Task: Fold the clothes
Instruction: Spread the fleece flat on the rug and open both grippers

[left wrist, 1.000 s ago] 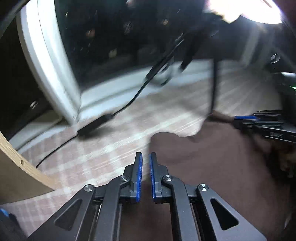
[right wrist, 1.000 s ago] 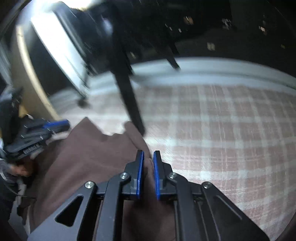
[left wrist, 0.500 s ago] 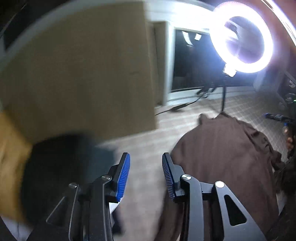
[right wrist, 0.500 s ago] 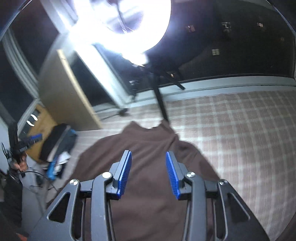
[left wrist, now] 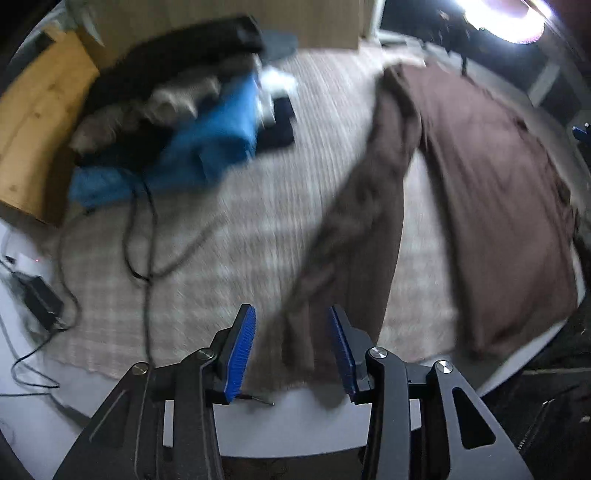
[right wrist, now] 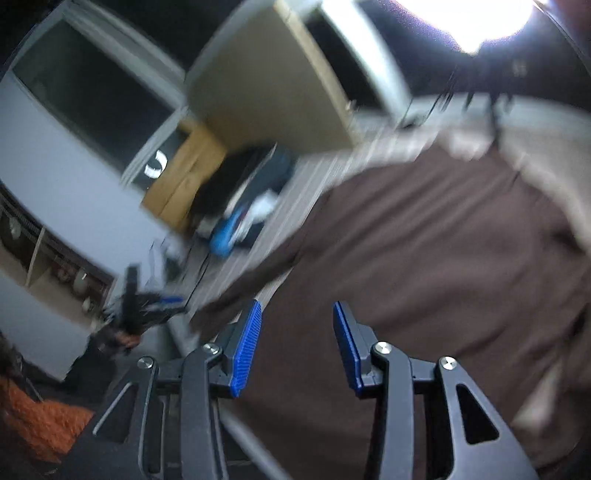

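Note:
A brown long-sleeved garment (left wrist: 491, 192) lies spread flat on a plaid-covered surface (left wrist: 229, 229). One sleeve (left wrist: 354, 206) runs down toward my left gripper (left wrist: 291, 332), which is open and empty above the sleeve's end. In the right wrist view the same brown garment (right wrist: 424, 266) fills the middle and right. My right gripper (right wrist: 297, 332) is open and empty above the garment's near part. Both views are motion-blurred.
A pile of clothes, blue (left wrist: 207, 147), grey and black, lies at the far left of the surface (right wrist: 236, 221). A black cable (left wrist: 144, 229) and power brick (left wrist: 40, 299) lie at the left. A wooden cabinet (left wrist: 33, 122) and a ring light (left wrist: 513, 18) stand behind.
Both grippers went from shut on the garment's collar end to open, and have pulled back and up. The garment now lies spread out. The views have swung toward the left.

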Available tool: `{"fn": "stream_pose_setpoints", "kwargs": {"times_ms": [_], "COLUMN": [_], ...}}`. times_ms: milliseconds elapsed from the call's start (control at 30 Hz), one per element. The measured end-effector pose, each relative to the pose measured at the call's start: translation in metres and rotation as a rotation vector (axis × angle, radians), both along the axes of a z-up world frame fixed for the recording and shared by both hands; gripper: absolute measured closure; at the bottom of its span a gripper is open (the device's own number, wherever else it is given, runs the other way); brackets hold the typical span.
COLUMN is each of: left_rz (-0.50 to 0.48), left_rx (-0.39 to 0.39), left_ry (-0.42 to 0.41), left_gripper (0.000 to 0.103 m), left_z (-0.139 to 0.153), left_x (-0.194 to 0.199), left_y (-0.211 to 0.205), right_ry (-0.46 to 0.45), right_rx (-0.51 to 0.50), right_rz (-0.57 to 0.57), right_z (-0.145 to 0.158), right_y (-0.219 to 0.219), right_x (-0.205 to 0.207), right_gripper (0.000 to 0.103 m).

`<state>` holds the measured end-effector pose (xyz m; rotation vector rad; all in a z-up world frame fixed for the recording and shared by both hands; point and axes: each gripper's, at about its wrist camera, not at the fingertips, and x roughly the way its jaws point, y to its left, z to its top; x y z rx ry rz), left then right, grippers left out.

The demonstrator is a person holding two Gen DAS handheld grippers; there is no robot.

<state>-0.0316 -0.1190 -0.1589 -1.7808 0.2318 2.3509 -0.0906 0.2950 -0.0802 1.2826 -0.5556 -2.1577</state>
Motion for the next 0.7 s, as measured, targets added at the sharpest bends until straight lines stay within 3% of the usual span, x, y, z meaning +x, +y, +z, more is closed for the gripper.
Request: {"fn": "stream_pose_setpoints", "kwargs": {"times_ms": [133,233,300,367,500,600,700], "left_rz": [-0.055,-0.146,-0.258,-0.383,-0.666,-0.783,-0.834], "left_rx": [0.037,0.037,0.131,0.179,0.143,0.114,0.111], "left_ry": [-0.050,0.006,0.039,0.055,0.056,0.076,0.077], "left_gripper": [0.060,0.063,0.063,0.061,0.061,0.061,0.063], "left_z": [-0.030,-0.022,-0.009,-0.004,-0.017,-0.024,-0.025], "left_x": [0.004,0.012,0.024,0.037,0.062,0.068,0.073], "left_y": [-0.003,0.012,0.029,0.048,0.095,0.119,0.138], "right_ry": [-0.117,-0.127,-0.119,-0.136,-0.180,-0.206,-0.226], "right_rx": [0.009,0.113,0.168,0.174,0.223,0.262,0.282], "right_rz": [0.074,0.124,0.104,0.024,-0.179,-0.292,-0.341], "right_z": [-0.048,-0.064,-0.068,-0.072,-0.071,-0.069,-0.068], "right_y": [-0.084,-0.133,-0.143,-0.130,-0.073,-0.036,-0.011], "right_x": [0.031,0.051,0.066,0.078,0.119,0.152,0.175], "right_gripper": [0.063,0.063,0.063,0.063,0.063,0.063,0.063]}}
